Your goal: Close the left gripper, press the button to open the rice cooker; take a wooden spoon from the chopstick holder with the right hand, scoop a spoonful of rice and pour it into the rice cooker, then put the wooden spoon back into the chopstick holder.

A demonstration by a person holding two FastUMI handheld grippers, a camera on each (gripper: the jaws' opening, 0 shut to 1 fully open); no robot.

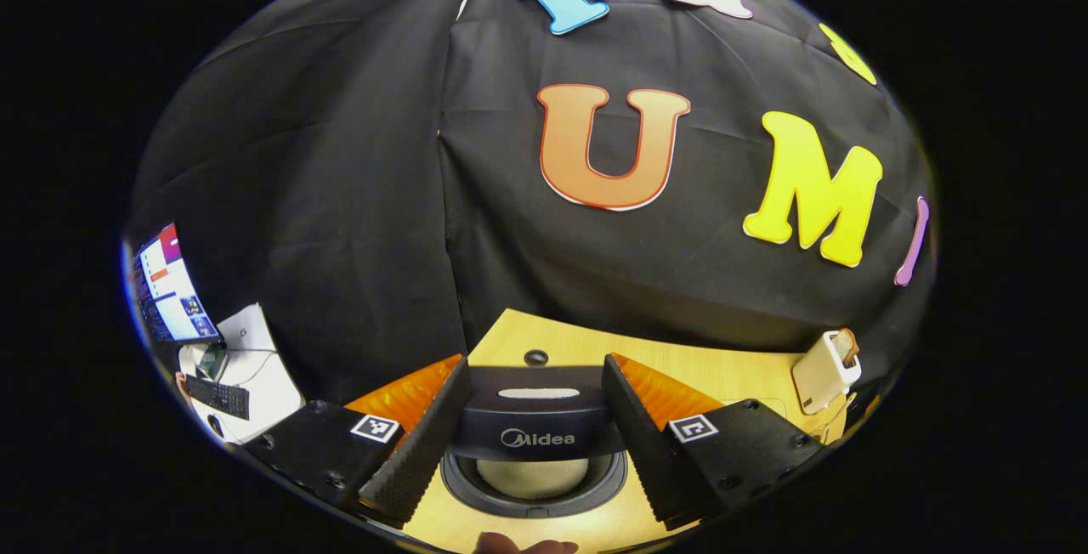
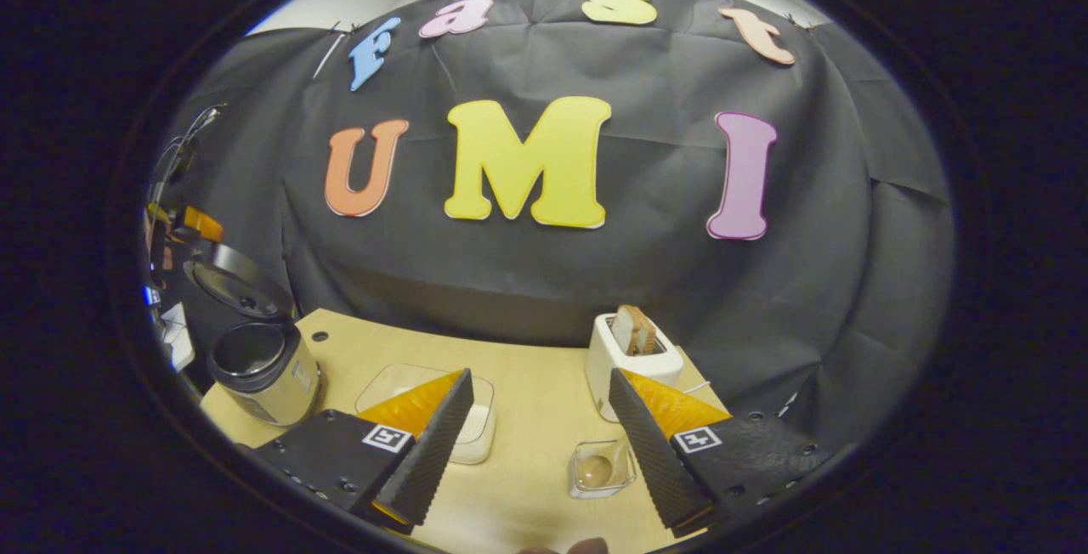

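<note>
The rice cooker (image 2: pixel 265 371) stands at the table's left end with its lid (image 2: pixel 236 280) swung up. In the left gripper view a dark part of the rice cooker (image 1: pixel 535 426) with a silver bar sits low between my fingers, above a round dark-rimmed opening (image 1: pixel 534 479) that is pale inside. My left gripper (image 1: pixel 535 364) is open and holds nothing. My right gripper (image 2: pixel 541 373) is open too, above the table. A wooden spoon (image 2: pixel 595 471) lies in a small clear holder (image 2: pixel 586 486) just left of my right finger. A shallow pale tray (image 2: pixel 476 435) sits partly behind my left finger.
A white toaster (image 2: pixel 633 354) holding a slice of bread stands at the back right of the wooden table (image 2: pixel 527 418); the left gripper view has the toaster (image 1: pixel 826 370) at its right edge. A monitor (image 1: pixel 170 286) and a keyboard (image 1: pixel 219 397) lie beyond the left end.
</note>
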